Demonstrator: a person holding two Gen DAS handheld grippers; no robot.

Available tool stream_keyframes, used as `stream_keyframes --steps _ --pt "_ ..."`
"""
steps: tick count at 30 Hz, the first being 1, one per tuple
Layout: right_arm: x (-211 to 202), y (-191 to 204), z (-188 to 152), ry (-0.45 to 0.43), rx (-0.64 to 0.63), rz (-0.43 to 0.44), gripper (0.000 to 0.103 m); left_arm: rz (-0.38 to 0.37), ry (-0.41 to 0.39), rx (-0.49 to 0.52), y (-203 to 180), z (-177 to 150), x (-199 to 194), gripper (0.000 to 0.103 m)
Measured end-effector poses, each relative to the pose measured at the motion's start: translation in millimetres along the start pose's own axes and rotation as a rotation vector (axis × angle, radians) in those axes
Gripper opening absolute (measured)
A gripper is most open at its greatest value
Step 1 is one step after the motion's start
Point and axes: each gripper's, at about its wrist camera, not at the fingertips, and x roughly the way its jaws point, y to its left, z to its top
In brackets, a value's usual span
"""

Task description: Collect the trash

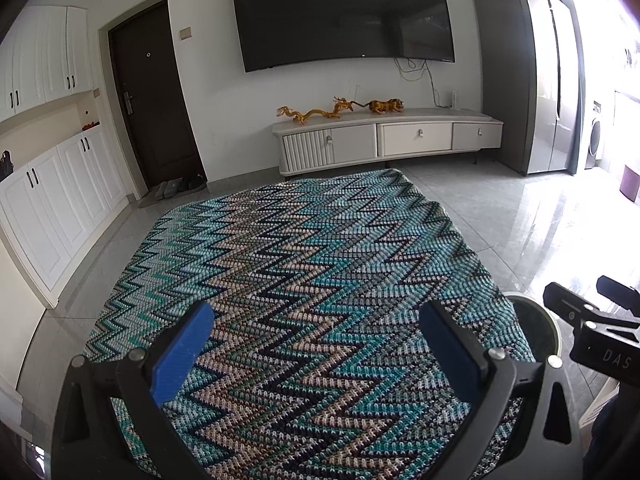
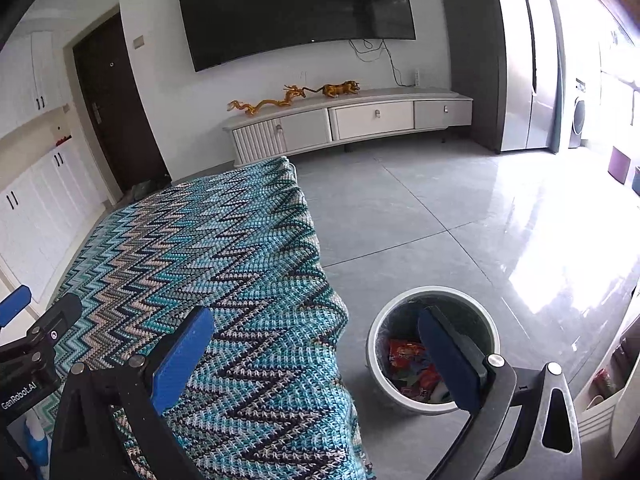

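Note:
A round white trash bin (image 2: pixel 374 344) stands on the floor at the right of a table under a zigzag knitted cloth (image 2: pixel 208 264). Colourful wrappers (image 2: pixel 404 364) lie inside the bin. My right gripper (image 2: pixel 316 356) is open and empty, its right finger above the bin, its left finger over the cloth edge. My left gripper (image 1: pixel 316 348) is open and empty above the cloth (image 1: pixel 304 264). The bin's rim (image 1: pixel 554 320) shows at the cloth's right edge in the left wrist view, with the right gripper's body (image 1: pixel 592 320) beside it. No trash shows on the cloth.
A TV cabinet (image 1: pixel 384 140) with golden dragon figures (image 1: pixel 316 112) stands under a wall TV (image 1: pixel 340 12). A fridge (image 1: pixel 532 72) is at the right, white cupboards (image 1: pixel 52 184) and a dark door (image 1: pixel 152 96) at the left. Glossy tiled floor (image 2: pixel 460 216) surrounds the table.

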Motion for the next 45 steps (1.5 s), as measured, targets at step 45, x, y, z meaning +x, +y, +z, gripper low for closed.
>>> stream_keyframes --steps 45 --pt "-3.8 -1.2 -0.1 -0.027 -0.014 -0.049 0.103 -0.003 0.027 -0.026 4.0 -3.2 5.9 0.103"
